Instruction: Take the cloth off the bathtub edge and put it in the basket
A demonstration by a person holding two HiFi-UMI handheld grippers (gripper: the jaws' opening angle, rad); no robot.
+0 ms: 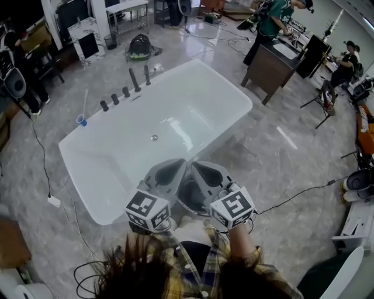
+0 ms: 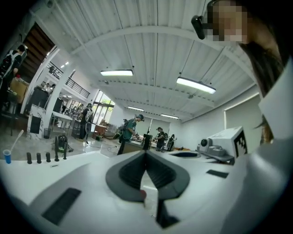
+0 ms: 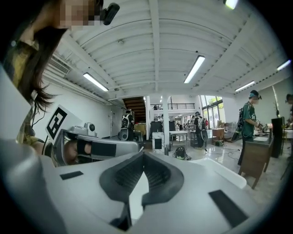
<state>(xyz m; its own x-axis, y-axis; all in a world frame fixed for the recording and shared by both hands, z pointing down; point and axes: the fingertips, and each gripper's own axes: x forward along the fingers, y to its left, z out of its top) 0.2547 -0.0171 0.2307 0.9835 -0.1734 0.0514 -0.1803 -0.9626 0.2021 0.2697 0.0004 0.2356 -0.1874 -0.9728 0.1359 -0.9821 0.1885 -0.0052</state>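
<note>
Left tool: pressed together at the tips. Its own view shows nothing pinched between them.
Right tool: pressed together too, and empty. Only the pale bathtub and floor show past its tips.
Both tools: low centre of the head view, side by side and almost touching, with their tips towards the tub.
Marker cubes: the left one and the right one sit nearest me, just above my plaid sleeves.
Bathtub: white and rectangular, lying slantwise across the middle of the head view on a glossy marble floor.
Tub fittings: a row of dark knobs and spouts on the upper left rim.
Blue cup: on the left corner of the rim, with a pale stick standing in it.
Basket: a dark round shape under and between the two tools, mostly covered by them. I take it for the basket.
Cloth: I cannot pick it out in any view.
Surface: a brown desk at the upper right, with a person in green bent over it.
</note>
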